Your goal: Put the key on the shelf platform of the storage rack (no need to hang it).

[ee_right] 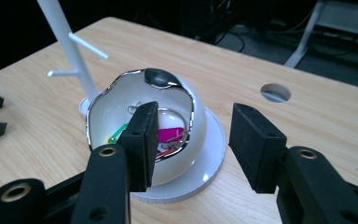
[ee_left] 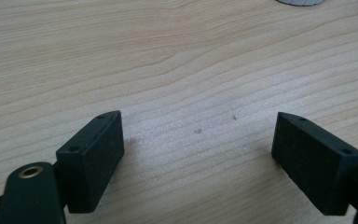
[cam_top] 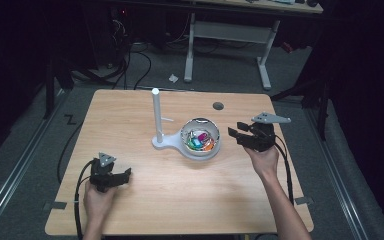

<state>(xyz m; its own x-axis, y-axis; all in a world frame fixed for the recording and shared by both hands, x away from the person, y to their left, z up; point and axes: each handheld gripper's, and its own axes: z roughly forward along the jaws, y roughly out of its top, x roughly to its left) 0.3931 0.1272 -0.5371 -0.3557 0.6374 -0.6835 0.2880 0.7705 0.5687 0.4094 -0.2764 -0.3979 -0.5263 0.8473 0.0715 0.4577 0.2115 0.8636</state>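
**Trainee:** Where does each gripper stand, and what state are the jaws in?

**Instructor:** The left gripper (cam_top: 126,174) rests low over the table (cam_top: 180,200) at about 7 o'clock from the bowl (cam_top: 200,138), well apart from it. Its jaws are released, spread wide, with bare wood between them. The right gripper (cam_top: 234,134) sits at 3 o'clock from the bowl, near its rim and pointing at it. Its jaws are also released and grasp nothing; the right gripper view shows the gap between the pads (ee_right: 142,144) empty, with the bowl beyond.

**Trainee:** Where is the work itself?

**Instructor:** The bowl is on a white base (ee_right: 212,154) near the table centre, tipped so its mouth faces the right gripper. Inside lie small coloured clips (cam_top: 200,142): pink, green and orange show. A white post (cam_top: 156,115) with side pegs (ee_right: 86,45) rises at 9 o'clock from the bowl, joined to the same base.

**Trainee:** How should the step be done?

**Instructor:** The likely step is a pick from the bowl by the right gripper. The operator should choose one clip lying clear of the others, the pink one (ee_right: 170,135) being the most exposed. The jaws should enter through the open mouth without striking the chrome rim (ee_right: 121,79), straddle the clip, then clench on it alone. The clips look tangled, so a slow lift is advised. The left gripper may steady the base if it shifts.
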